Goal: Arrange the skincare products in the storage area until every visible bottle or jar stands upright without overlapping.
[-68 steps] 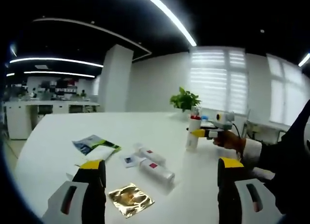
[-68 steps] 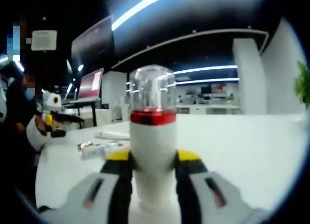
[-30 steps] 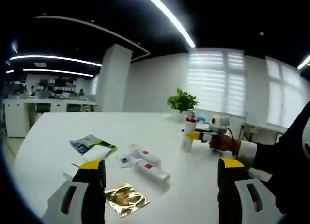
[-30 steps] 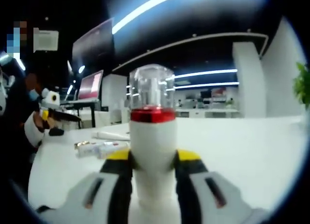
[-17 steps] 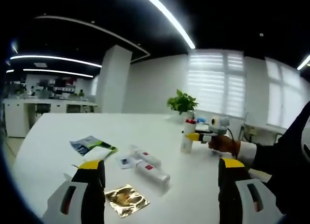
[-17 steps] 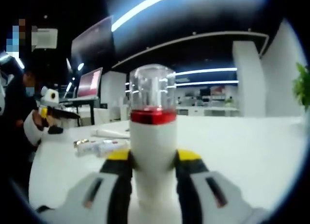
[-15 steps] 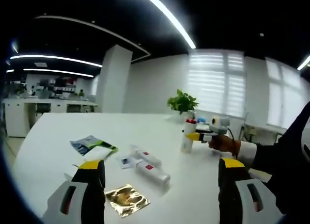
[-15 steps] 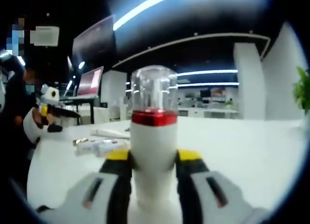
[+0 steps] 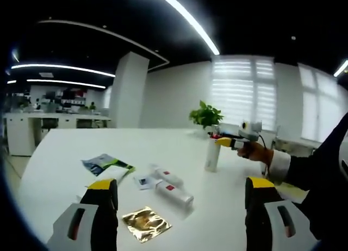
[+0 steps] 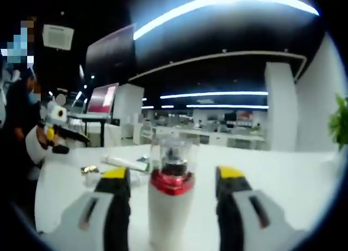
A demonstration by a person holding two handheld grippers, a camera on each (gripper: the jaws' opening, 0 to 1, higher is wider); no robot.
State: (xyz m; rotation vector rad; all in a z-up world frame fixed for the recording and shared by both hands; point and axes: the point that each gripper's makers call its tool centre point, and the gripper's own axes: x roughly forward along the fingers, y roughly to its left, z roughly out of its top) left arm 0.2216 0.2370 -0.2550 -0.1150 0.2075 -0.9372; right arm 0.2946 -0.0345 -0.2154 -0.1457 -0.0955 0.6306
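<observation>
A white pump bottle point(image 10: 169, 207) with a red collar and clear cap stands upright on the white table point(image 10: 283, 186). My right gripper point(image 10: 173, 176) is open, its jaws on either side of the bottle's top with gaps showing. In the left gripper view the same bottle point(image 9: 212, 154) stands at the far middle, with the right gripper point(image 9: 229, 143) level with its cap. Two white tubes point(image 9: 173, 184) lie flat side by side near the middle. My left gripper point(image 9: 181, 183) hangs open over the near table, holding nothing.
A gold sachet point(image 9: 145, 224) lies close to the left jaw, a blue-green sachet point(image 9: 104, 163) and a small white sachet point(image 9: 142, 180) farther left. A potted plant point(image 9: 205, 115) stands at the table's far edge. A person's sleeve point(image 9: 321, 169) reaches in from the right.
My right gripper has let go of the white pump bottle, opened and risen to cap height. The bottle stays upright on the table. The left gripper has barely moved.
</observation>
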